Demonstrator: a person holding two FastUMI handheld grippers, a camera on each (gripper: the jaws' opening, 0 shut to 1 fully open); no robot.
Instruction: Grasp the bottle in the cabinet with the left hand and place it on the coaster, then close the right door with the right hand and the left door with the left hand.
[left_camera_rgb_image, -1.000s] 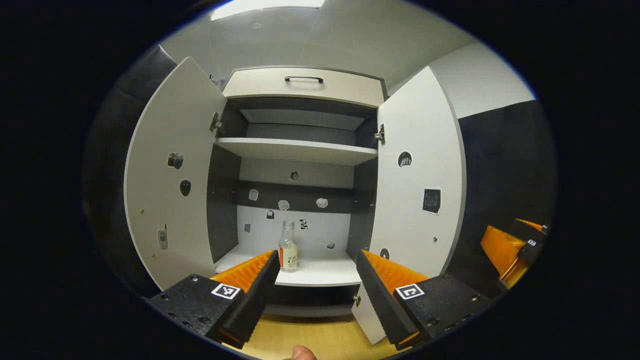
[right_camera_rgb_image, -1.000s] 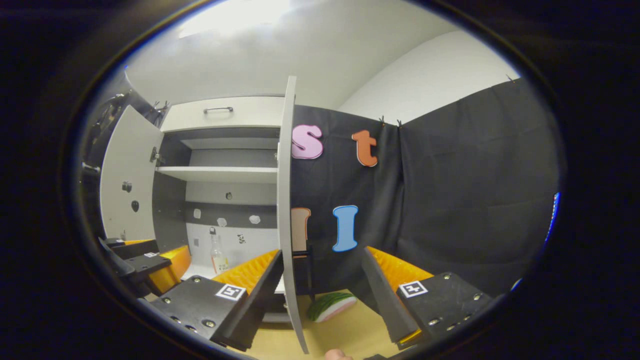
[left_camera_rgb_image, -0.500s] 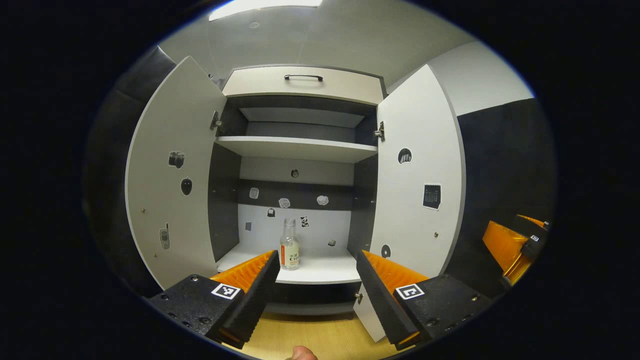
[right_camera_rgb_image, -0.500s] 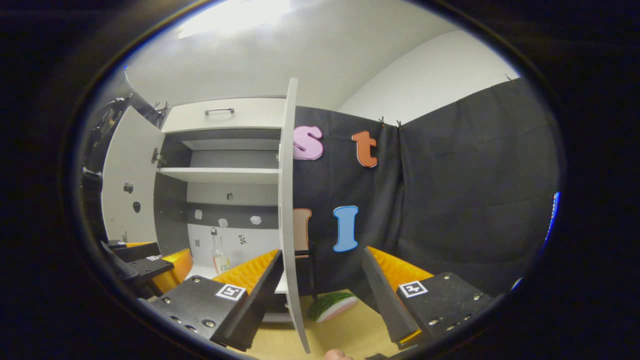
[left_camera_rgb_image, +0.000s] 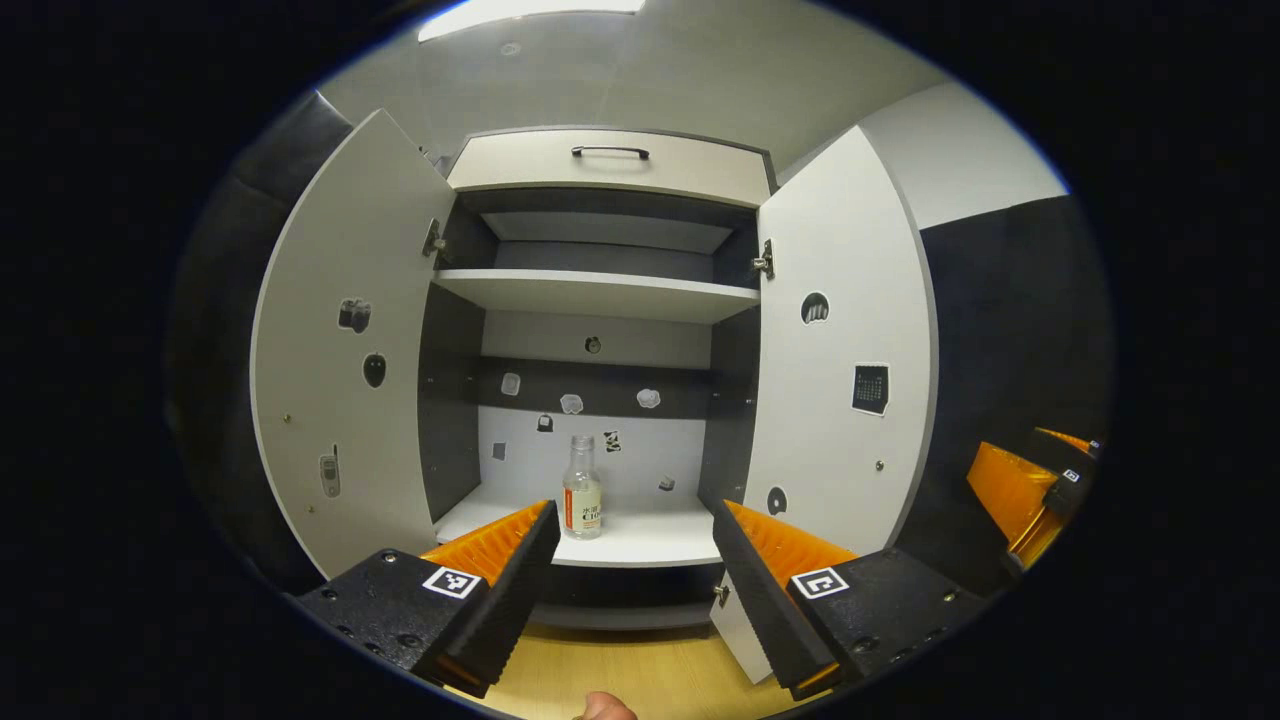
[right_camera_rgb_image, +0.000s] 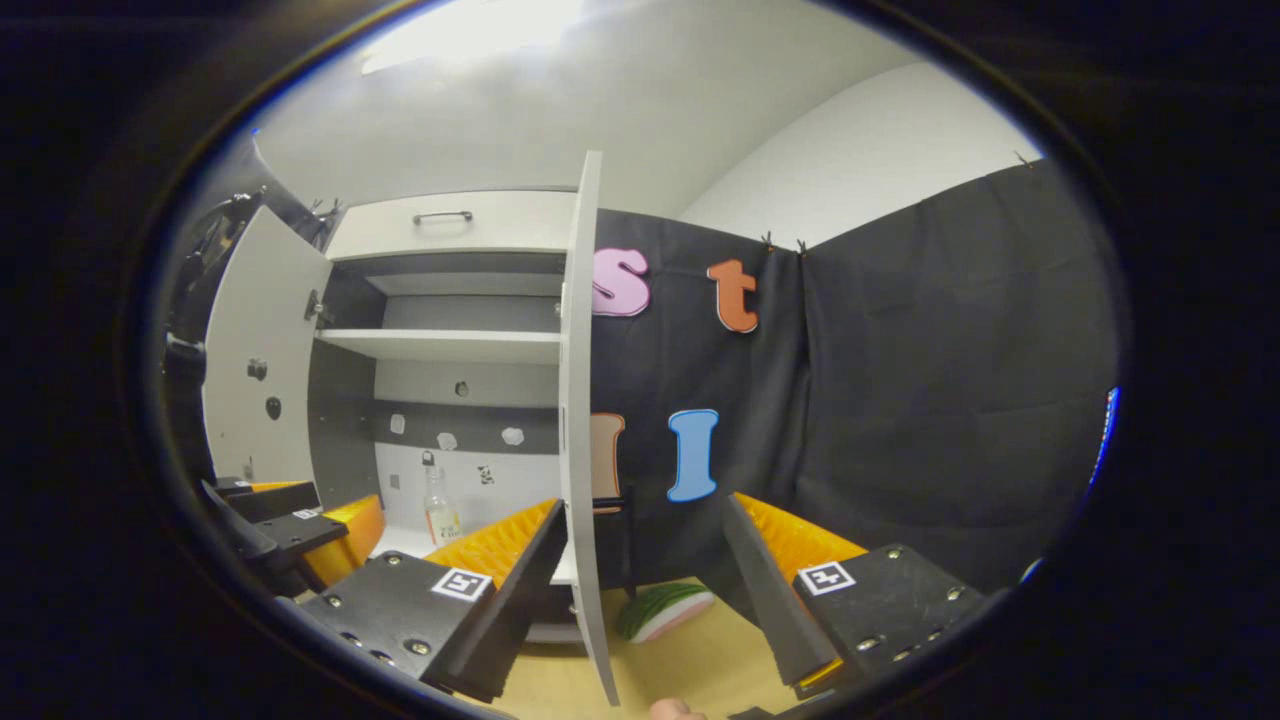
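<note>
One bottle (left_camera_rgb_image: 582, 488) stands upright on the cabinet's (left_camera_rgb_image: 600, 300) low shelf, slightly left of centre, nothing else stored there. It looks light, clear, likely slick and tippy; best taken at its labelled body. Left gripper (left_camera_rgb_image: 628, 570) gapes, short of it; right gripper (right_camera_rgb_image: 640, 575) gapes too, straddling the right door's (right_camera_rgb_image: 578, 420) edge.

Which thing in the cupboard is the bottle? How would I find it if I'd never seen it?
Look at the tall cabinet with both doors swung open. On its bottom shelf, under the stickers on the back wall, the bottle stands upright by itself. It is clear glass with a narrow neck and a pale label, the one thing standing on that shelf.
</note>
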